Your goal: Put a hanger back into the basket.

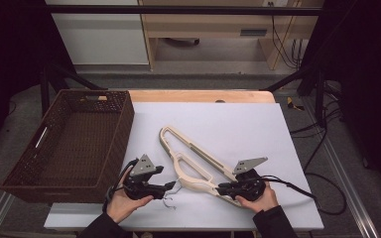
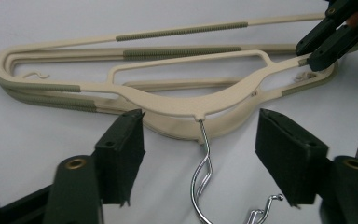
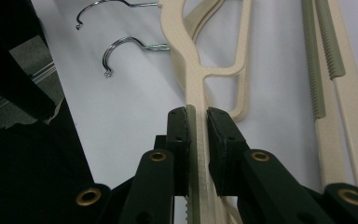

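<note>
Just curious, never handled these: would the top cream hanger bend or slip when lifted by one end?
Probably stiff: the hanger is thin moulded plastic. Likely light, being mostly open frame. Its ribbed strip should resist slipping, though the long free end may sag or swing.

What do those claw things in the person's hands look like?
Both are black. The left gripper and right gripper each carry a grey three-cornered plate on top. A black cable trails from the right one. The fingers end in flat, dark pads, with brass-coloured rivets lower down. The sleeves are dark.

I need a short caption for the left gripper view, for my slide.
Open left gripper straddles the chrome hook of stacked cream hangers on white table.
</note>
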### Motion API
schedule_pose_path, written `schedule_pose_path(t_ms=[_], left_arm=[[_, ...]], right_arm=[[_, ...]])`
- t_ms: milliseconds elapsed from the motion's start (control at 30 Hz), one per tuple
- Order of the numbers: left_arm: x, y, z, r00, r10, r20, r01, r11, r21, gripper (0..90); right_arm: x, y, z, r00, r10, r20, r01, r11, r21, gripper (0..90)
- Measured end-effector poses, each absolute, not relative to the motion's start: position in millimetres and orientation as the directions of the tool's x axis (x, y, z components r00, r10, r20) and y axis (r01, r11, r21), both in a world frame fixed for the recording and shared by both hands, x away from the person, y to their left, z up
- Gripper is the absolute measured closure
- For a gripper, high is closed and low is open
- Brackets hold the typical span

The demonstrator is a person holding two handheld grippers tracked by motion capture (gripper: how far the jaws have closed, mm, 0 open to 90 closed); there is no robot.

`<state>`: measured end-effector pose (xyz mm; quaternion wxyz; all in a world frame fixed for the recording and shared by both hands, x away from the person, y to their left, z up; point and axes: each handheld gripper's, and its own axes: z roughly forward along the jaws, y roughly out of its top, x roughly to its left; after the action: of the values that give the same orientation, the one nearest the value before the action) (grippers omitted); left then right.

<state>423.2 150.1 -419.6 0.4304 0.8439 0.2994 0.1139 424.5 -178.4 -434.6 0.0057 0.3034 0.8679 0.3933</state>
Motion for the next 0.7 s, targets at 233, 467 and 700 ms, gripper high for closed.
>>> schedule_pose_path(t_ms=[233, 467, 700], left_arm=[[427.2, 138.6, -430.7, 0.801, 0.594, -0.072, 0.426, -0.481, 0.766, 46.8], [432.1, 129.1, -442.9, 0.801, 0.592, -0.093, 0.463, -0.513, 0.722, 59.4], [433.6, 122.8, -448.5, 0.806, 0.585, -0.092, 0.471, -0.54, 0.698, 68.3]], right_arm=[[424.7, -178.0, -435.6, -0.819, 0.528, 0.226, 0.52, 0.514, 0.682, 79.5], [424.6, -177.2, -436.3, -0.816, 0.531, 0.227, 0.523, 0.514, 0.68, 79.6], [424.5, -177.0, -436.5, -0.816, 0.533, 0.225, 0.523, 0.516, 0.679, 79.5]])
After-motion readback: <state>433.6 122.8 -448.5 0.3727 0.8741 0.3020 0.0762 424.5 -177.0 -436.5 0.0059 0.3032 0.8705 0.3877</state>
